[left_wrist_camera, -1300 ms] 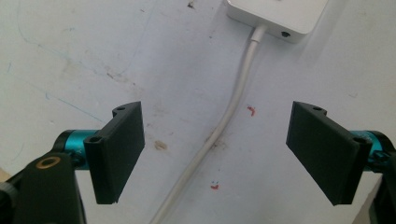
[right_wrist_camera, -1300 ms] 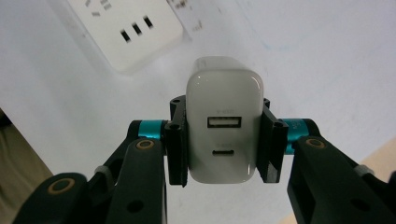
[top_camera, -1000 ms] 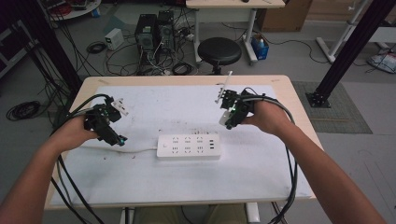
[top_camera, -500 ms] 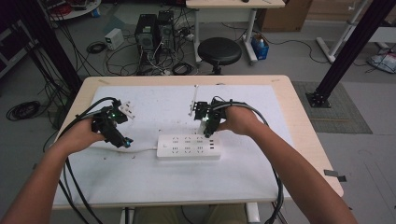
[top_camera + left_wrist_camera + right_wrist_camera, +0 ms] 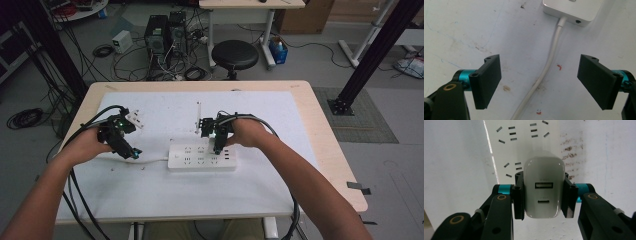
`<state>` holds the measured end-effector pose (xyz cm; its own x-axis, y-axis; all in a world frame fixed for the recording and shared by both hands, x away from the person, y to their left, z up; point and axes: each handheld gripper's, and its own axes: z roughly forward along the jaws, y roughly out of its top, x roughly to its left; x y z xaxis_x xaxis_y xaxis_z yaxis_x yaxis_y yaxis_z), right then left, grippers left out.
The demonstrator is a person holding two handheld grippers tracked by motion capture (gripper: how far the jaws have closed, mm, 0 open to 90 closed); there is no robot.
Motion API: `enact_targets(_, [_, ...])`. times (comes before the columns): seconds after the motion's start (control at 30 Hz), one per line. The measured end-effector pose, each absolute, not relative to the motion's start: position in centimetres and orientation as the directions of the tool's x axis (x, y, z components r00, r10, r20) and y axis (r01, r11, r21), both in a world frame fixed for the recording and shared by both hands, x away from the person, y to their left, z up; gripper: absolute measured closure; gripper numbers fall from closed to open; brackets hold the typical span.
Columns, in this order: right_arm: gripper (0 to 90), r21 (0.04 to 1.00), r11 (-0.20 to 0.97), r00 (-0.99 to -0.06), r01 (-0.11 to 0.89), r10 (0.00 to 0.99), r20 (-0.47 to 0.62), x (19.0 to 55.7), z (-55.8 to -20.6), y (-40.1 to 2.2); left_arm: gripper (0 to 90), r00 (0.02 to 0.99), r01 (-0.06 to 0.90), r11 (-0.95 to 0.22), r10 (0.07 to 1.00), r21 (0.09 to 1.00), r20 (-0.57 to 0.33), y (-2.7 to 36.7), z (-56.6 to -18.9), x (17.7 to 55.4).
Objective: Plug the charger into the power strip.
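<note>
The white charger block (image 5: 544, 192) sits at the centre of the right gripper view, pinched on both sides by the right gripper (image 5: 544, 195), whose jaws press flat against its left and right faces. Two ports are visible on the block's near face, one above the other. Behind the block, in the upper centre of that view, lies the white power strip (image 5: 524, 147) with its rows of socket slots.

In the high view, the power strip (image 5: 202, 156) lies flat at the centre of the frame on the white table cover (image 5: 280, 190). The right gripper (image 5: 218, 141) is at the strip's upper right edge, held by the right hand (image 5: 248, 133).

The strip's white cable (image 5: 549, 65) leaves its end and runs down the centre of the left gripper view, passing between the jaws of the left gripper (image 5: 540, 82). These jaws are spread wide and touch nothing. In the high view, the left gripper (image 5: 131, 150) is at centre left, just beside the cable, held by the left hand (image 5: 89, 145).
</note>
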<state>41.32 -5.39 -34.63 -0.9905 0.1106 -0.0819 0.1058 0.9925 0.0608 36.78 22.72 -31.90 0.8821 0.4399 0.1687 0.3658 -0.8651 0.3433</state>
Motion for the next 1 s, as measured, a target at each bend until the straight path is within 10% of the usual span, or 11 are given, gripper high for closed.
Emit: enact_targets(1.0, [62.2,0.001,1.000,-0.995,0.006,0.007,-0.102,41.6,-36.1,-4.3,19.3,0.895,0.373,-0.864,0.431,0.338,0.114,23.2,-33.6,36.9])
